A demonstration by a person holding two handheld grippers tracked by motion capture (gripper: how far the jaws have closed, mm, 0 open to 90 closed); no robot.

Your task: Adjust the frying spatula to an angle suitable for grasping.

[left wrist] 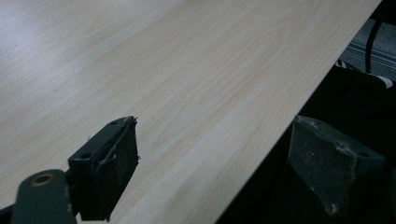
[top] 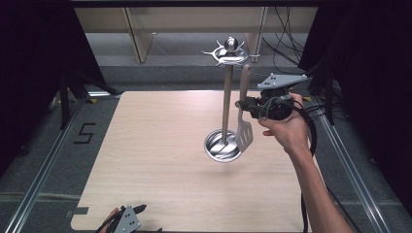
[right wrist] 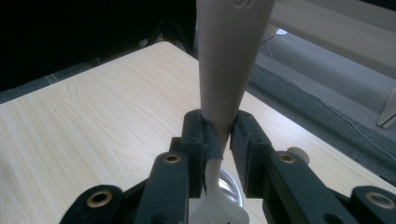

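My right gripper (top: pixel 244 104) is clamped on the spatula (top: pixel 243 116) handle, blade down, long axis upright just right of the rack (top: pixel 226 97) pole, handle top near the hooks; left gripper (top: pixel 138 209) idles spread wide at the near table (top: pixel 160 145) edge.

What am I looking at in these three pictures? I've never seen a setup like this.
A person works at a wooden table with a hand-held two-jaw gripper in each hand. The high view looks down from above; the other two come from cameras riding on the grippers, looking along their black jaws. On the table stands a metal utensil stand, a pole on a round base with hooks on top. The right gripper is shut on the handle of a slotted spatula, holding it upright beside the stand, its handle end near the hooks. The left gripper sits open at the table's near edge, holding nothing.
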